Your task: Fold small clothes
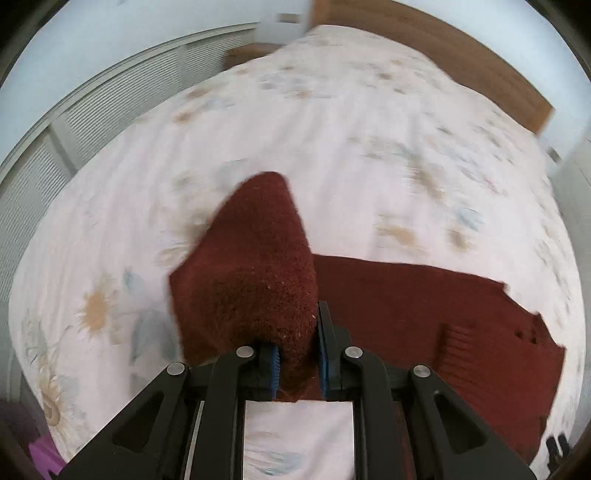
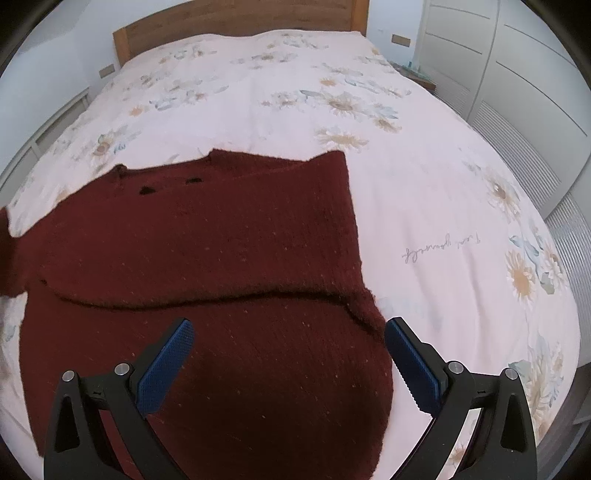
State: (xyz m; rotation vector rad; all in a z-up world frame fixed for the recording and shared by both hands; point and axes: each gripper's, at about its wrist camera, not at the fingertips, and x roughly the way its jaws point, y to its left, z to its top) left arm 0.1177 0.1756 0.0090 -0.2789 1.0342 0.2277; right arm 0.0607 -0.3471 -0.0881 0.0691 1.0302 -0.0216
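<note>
Left gripper [image 1: 295, 354] pinching a lifted flap of the maroon sweater [image 2: 207, 236] — body lies flat on the bed [image 2: 424, 192], off to that gripper's right. Right gripper [image 2: 288, 365] spread wide, hovering over the body, holding nothing. Fold likely travels rightward — left hand carries it.

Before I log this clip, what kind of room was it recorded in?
Most likely a bedroom. A dark red sweater lies spread on a bed with a floral bedspread and a wooden headboard. Pale louvered cupboard doors stand alongside the bed.
</note>
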